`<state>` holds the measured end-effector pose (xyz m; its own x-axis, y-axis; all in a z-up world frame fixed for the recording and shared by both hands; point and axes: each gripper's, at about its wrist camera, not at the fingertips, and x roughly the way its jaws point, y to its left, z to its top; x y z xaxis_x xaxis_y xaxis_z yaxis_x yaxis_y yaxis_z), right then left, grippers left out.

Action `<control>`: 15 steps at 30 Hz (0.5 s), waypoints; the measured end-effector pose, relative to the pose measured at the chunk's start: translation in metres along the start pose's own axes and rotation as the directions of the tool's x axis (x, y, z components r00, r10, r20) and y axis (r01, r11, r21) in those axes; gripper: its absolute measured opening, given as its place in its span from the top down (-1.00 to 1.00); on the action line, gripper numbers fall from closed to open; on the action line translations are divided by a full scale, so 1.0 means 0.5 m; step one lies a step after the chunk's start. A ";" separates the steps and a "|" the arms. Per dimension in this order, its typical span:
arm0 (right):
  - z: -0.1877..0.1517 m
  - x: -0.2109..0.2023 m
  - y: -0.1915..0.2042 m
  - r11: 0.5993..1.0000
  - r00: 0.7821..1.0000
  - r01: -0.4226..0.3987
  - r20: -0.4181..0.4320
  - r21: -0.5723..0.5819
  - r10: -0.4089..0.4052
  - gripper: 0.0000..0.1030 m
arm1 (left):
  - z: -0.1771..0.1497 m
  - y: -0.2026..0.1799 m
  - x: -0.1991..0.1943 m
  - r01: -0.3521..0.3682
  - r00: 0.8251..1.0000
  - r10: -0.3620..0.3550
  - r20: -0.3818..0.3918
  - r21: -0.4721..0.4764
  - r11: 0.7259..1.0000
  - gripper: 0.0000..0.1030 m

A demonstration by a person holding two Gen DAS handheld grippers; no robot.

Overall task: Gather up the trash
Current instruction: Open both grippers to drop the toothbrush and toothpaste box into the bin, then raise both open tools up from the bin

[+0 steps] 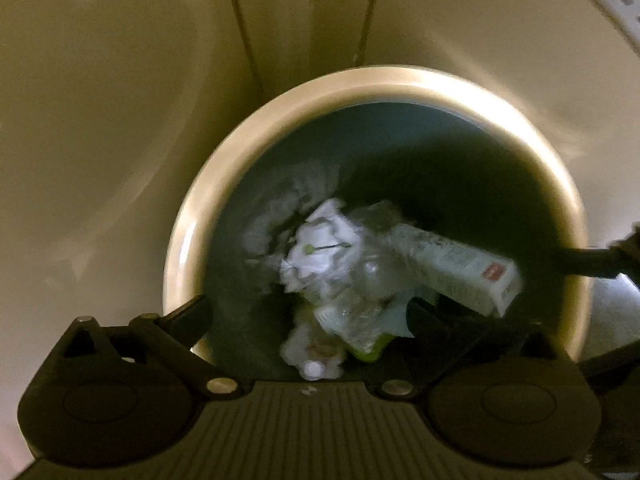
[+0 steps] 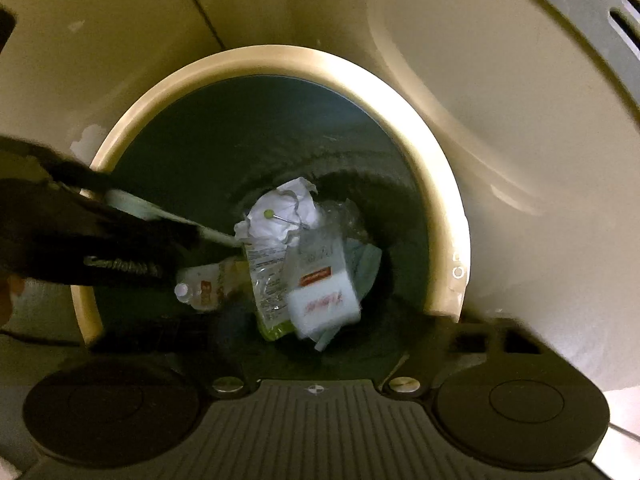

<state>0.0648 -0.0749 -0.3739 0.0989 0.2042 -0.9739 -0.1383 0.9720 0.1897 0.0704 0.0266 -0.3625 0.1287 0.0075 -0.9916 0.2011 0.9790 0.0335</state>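
Both grippers, left (image 1: 304, 316) and right (image 2: 316, 320), point down over the bin (image 2: 280, 60), jaws spread wide, nothing held. Trash lies at the bin's bottom: crumpled paper (image 2: 280, 216), white carton (image 2: 324, 300), clear wrapper (image 2: 266, 280), small bottle (image 2: 200, 286).

Crumpled paper (image 2: 280, 216), white carton (image 2: 322, 300), plastic bottle (image 2: 204, 286) inside round bin (image 2: 448, 216).

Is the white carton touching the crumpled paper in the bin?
Cannot tell. In the right wrist view the white carton overlaps the crumpled paper in the bin, but blur hides any contact or gap.
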 end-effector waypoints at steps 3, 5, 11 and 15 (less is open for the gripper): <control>-0.013 -0.008 0.008 1.000 1.000 0.005 0.001 -0.008 -0.005 -0.73 | -0.006 -0.009 0.000 -0.028 0.999 0.029 -0.026 0.026 0.999 -0.99; -0.019 -0.016 0.010 1.000 1.000 -0.006 -0.001 0.002 0.006 -0.74 | -0.011 -0.012 -0.007 -0.036 0.999 0.037 -0.027 0.033 0.999 -0.99; -0.032 -0.052 0.028 1.000 0.999 -0.011 0.033 0.000 0.011 -0.78 | -0.028 0.000 -0.038 -0.039 0.999 0.039 -0.006 0.003 0.999 -0.99; -0.036 -0.076 0.028 1.000 0.999 -0.021 0.049 -0.004 0.021 -0.79 | -0.040 0.003 -0.069 -0.058 0.998 0.058 0.019 -0.001 0.998 -0.99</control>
<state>0.0414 -0.0710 -0.3363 0.1446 0.2299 -0.9624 -0.1440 0.9672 0.2094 0.0467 0.0318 -0.3309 0.1591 0.0606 -0.9854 0.1922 0.9771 0.0911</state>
